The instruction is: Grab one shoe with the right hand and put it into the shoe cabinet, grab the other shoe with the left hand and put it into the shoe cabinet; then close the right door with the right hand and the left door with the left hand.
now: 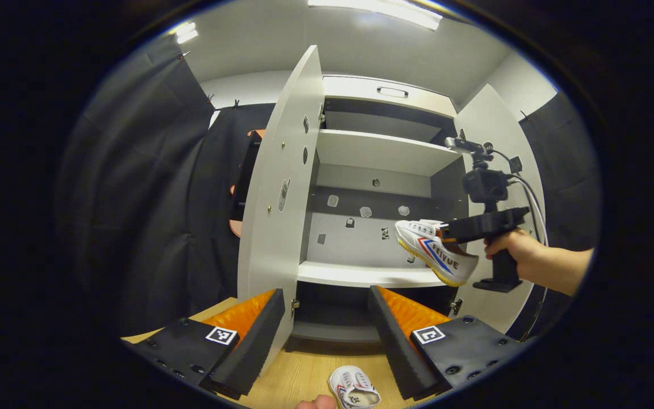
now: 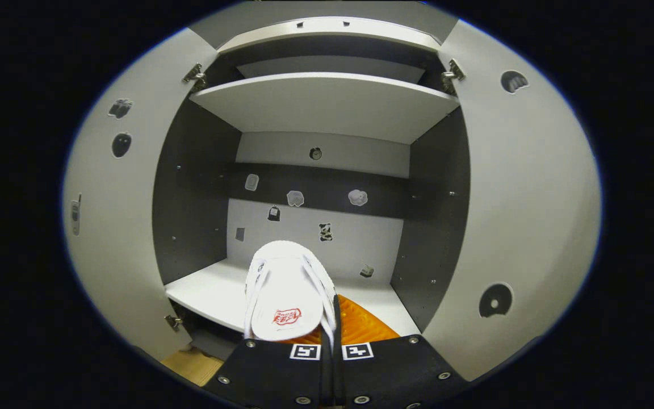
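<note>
— Right gripper (image 2: 327, 341) first: its fingers are pinched tight on the side wall of a white shoe (image 2: 287, 292), toe pointing away into the shoe cabinet (image 2: 327, 108). From where the left gripper looks, you see the same shoe (image 1: 436, 250) carried at the cabinet's right side, just above the front edge of the middle shelf (image 1: 361, 274), with a hand (image 1: 517, 250) on the handle.

— So it isn't set down yet?

— Not that I can see; it seems to hang over the shelf, sole tilted. I'd say the first placement is about halfway through.

— And the left gripper?

— Left gripper (image 1: 327, 324) is spread wide with nothing between its fingers, hovering near the floor. The second shoe (image 1: 354, 387) lies on the wooden floor (image 1: 304, 369) right below it, in front of the cabinet.

— Doors?

— Both stand wide open, left door (image 1: 279, 187) and right door (image 1: 497, 142).

— What's left, then?

— By my reckoning: release this shoe on the shelf, pick up the other with the left and shelve it, then swing the right door shut, then the left one
</note>
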